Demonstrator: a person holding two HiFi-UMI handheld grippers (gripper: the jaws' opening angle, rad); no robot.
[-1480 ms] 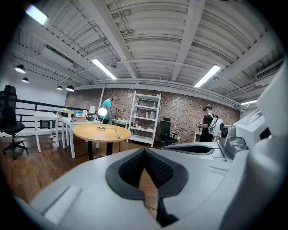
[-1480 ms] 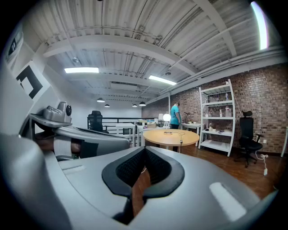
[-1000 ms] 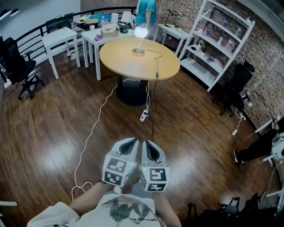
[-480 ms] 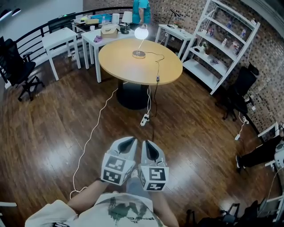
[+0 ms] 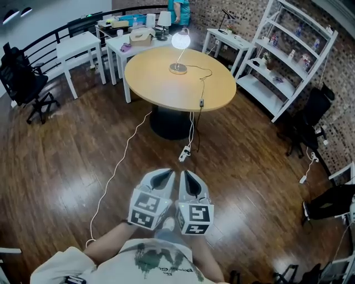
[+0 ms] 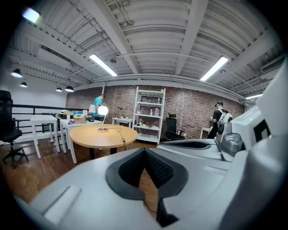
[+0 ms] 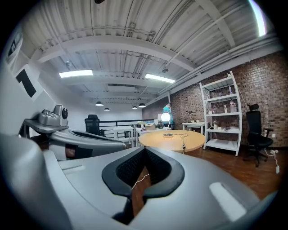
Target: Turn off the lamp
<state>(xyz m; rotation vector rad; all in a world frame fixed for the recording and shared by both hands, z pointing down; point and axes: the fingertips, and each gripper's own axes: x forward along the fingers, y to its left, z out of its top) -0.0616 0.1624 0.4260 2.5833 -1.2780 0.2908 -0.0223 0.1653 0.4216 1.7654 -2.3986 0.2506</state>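
Wooden and round, the tabletop point(image 5: 161, 83) stands across the room from the person. The lamp point(image 5: 180, 40) sits on its far part, its globe lit above a round base. A dark cord point(image 5: 201, 102) runs from the base across the tabletop and drops over the near edge, with an inline switch hanging on it, toward a power strip point(image 5: 183, 153) on the dark plank floor point(image 5: 66, 155). A white cable point(image 5: 119, 166) trails over the floor from beside the table's pedestal toward the person.

The left tongs point(image 5: 165, 176) and the right tongs point(image 5: 186, 176) are held side by side, low before the person's chest. Both are well apart from the lamp and aimed toward the tabletop. The left gripper view shows the left tongs' jaws together tip to tip with nothing between them, and the right gripper view shows the right tongs likewise closed and empty.

White shelving point(image 5: 288, 61) stands right of the tabletop against a brick wall. White tables point(image 5: 77, 47) stand to the left and behind it, and a black office chair point(image 5: 25, 83) is at far left. A person in a teal top point(image 5: 180, 8) stands beyond the lamp
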